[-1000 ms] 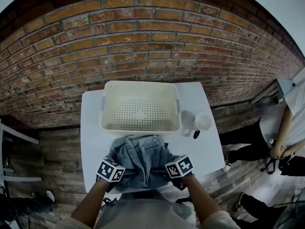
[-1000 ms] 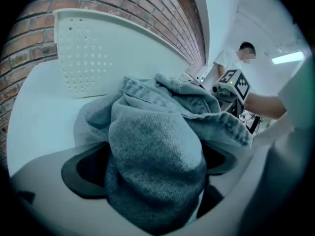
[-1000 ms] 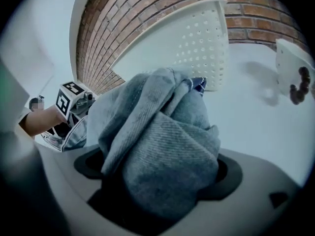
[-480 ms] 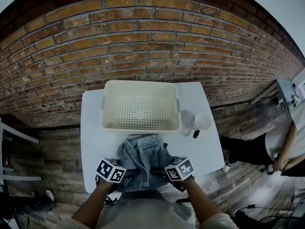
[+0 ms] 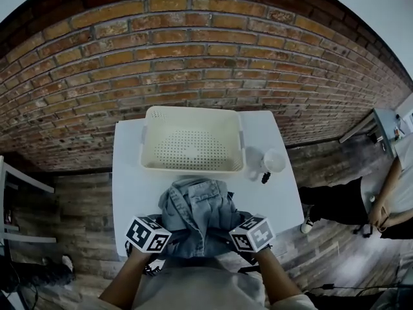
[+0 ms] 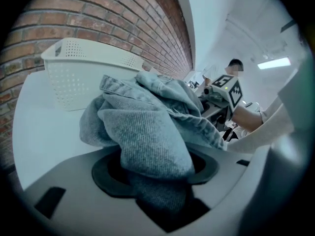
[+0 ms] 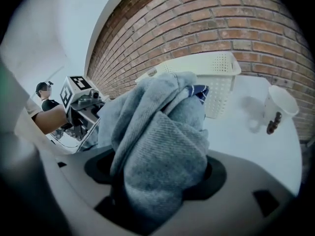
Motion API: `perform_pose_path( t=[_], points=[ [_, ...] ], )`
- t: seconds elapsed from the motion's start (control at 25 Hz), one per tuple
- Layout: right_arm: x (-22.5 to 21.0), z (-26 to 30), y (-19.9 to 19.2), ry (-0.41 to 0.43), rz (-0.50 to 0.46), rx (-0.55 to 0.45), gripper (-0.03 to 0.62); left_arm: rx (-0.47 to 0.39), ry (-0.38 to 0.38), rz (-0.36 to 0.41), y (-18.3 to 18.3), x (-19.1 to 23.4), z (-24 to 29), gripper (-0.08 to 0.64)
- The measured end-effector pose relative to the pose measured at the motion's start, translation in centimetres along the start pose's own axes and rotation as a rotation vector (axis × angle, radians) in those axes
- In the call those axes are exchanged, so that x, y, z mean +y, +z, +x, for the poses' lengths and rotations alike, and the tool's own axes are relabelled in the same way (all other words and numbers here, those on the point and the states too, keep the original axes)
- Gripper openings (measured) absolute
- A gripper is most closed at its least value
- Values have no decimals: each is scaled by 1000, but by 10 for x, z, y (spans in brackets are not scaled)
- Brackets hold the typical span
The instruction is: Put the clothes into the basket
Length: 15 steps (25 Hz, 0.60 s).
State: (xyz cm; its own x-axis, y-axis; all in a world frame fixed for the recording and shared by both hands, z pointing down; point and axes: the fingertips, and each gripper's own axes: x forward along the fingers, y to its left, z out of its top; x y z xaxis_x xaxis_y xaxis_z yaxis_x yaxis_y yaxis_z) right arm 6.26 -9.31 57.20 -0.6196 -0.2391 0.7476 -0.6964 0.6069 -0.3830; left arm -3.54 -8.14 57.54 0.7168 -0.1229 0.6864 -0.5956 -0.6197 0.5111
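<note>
Now the clothes [image 5: 197, 213], a bundle of denim and grey knit, sit at the near edge of the tabletop [image 5: 132, 173], just in front of the cream basket [image 5: 150, 141] at the far edge. The left gripper [image 5: 165, 236] has just been closing its jaws and pinches a grey fold. The right gripper [image 5: 235, 235], likewise just closing, clamps the bundle's other side. A white cup [image 5: 274, 161] stands beside the basket's right wall.

Your grey left gripper [image 5: 158, 237] and right gripper [image 5: 242, 236] each bear a cube [image 5: 148, 234] of black-and-white square markers. You wear a pale grey top [image 5: 193, 289].
</note>
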Motion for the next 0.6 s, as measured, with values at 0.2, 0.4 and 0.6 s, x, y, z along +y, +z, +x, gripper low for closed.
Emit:
perform_pose_path(
  t=[0.2,0.4,0.6],
  points=[
    [14,-26,22,-42,-51,-64,359,-45,42,76,21,-16,-25,256],
    [27,-52,46,-81,-118,-132,359,-97,85,156,42,-31,-53,255],
    [34,-75,69,-103,-164,-195,359,-141,120,225,66,-43,-73,255]
  ],
)
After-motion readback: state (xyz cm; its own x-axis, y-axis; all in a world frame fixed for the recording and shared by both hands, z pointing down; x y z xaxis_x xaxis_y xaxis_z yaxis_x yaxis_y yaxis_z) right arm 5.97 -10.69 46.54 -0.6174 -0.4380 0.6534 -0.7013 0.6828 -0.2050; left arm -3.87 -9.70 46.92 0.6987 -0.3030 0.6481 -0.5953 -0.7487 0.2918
